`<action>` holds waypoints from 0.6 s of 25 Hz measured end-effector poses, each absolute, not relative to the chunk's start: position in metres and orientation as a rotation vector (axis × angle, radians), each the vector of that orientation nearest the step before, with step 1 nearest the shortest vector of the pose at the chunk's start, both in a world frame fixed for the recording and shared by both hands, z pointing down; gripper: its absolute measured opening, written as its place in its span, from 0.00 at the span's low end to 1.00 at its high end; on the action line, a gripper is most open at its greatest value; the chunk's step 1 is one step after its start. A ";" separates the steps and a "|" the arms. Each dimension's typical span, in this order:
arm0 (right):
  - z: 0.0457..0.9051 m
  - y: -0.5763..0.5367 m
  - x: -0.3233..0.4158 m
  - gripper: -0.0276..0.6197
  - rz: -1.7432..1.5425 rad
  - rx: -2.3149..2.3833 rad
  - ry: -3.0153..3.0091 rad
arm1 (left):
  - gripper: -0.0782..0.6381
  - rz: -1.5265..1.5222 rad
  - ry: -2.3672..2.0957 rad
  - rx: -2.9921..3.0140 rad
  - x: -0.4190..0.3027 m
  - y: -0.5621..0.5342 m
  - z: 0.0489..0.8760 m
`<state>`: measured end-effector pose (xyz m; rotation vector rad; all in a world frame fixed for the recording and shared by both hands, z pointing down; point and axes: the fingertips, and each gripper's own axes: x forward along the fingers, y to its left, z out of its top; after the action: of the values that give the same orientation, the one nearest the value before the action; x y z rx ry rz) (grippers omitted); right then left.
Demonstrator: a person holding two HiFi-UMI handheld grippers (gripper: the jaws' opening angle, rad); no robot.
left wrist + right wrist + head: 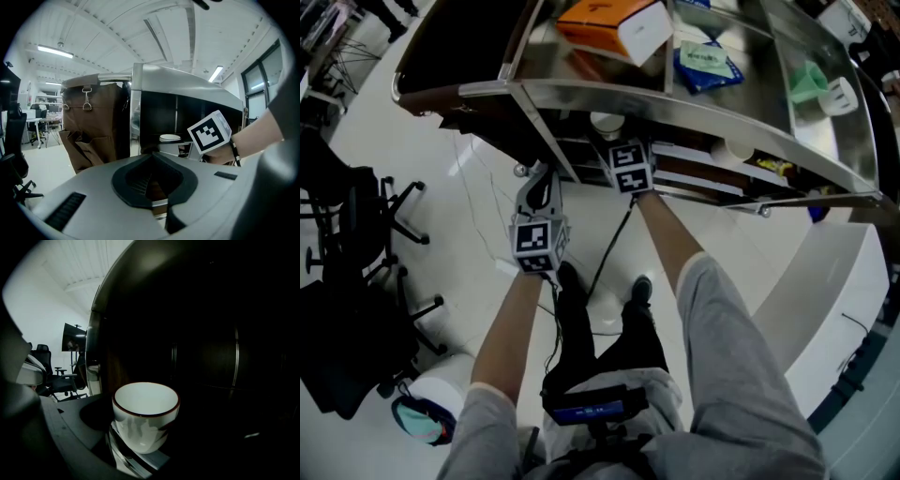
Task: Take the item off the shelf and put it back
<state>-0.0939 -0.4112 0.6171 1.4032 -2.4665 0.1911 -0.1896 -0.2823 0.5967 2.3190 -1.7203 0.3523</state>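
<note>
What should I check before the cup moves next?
1. Cup sits between the right gripper jaws: ok.
2. Grip is tight: cannot tell, the far side is dark.
3. Cup is upright and empty: ok.
4. Left gripper is shut with nothing in it: ok.
5. Left gripper is outside the shelf, out of the way: ok.

Nothing legible: print on the orange box [598, 19] and blue packet [705, 64] is too small.
</note>
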 end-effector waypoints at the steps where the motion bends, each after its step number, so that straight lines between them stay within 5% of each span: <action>1: 0.616 -0.412 -0.094 0.68 0.193 1.411 -2.466 | 0.12 0.347 -1.724 2.318 -0.190 -0.283 0.596; 15: 0.604 -0.413 -0.093 0.73 0.134 1.434 -2.488 | 0.12 0.345 -1.731 2.300 -0.189 -0.283 0.600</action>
<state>-0.0929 -0.4126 0.6036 1.4339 -2.4875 0.1344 -0.1887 -0.2829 0.6004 2.3001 -1.7313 0.3453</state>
